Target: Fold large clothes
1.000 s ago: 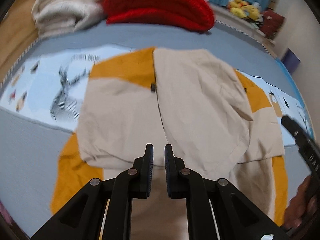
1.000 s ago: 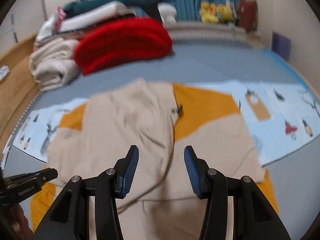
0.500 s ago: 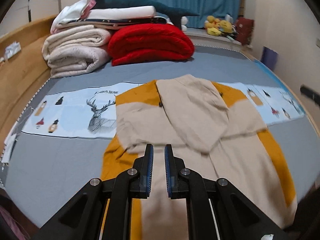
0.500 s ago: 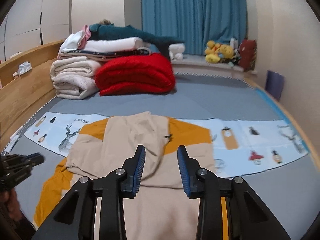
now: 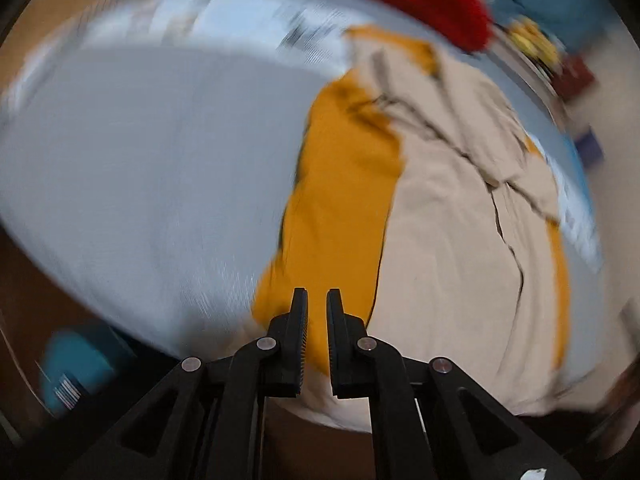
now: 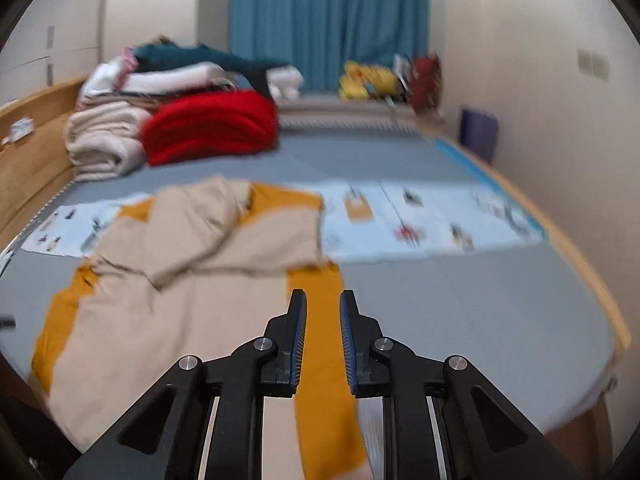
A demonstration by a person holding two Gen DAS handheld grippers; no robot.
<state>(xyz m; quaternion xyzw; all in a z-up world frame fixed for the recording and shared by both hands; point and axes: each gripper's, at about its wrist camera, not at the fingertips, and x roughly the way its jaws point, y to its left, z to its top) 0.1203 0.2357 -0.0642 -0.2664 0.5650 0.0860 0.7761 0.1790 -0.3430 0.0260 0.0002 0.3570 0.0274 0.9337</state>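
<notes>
A large beige and mustard-yellow garment (image 6: pixel 180 280) lies spread on the grey bed, its upper part folded over itself. In the blurred left wrist view the garment (image 5: pixel 440 220) fills the right half. My left gripper (image 5: pixel 317 300) hovers over its yellow left side strip near the bed's front edge, jaws a narrow gap apart and empty. My right gripper (image 6: pixel 323 304) hovers over the yellow right side strip (image 6: pixel 320 300), jaws slightly apart and empty.
A folded red blanket (image 6: pixel 212 128) and a stack of cream and white bedding (image 6: pixel 104 140) sit at the back left. A light blue printed cloth (image 6: pixel 420 220) lies across the bed. Wooden bed rail (image 6: pixel 580 264) runs along the right; stuffed toys (image 6: pixel 368 80) sit by the blue curtain.
Both grippers have pulled back toward the bed's front edge. The left swung left and down over the yellow left strip. The right gripper's jaws narrowed from wide open.
</notes>
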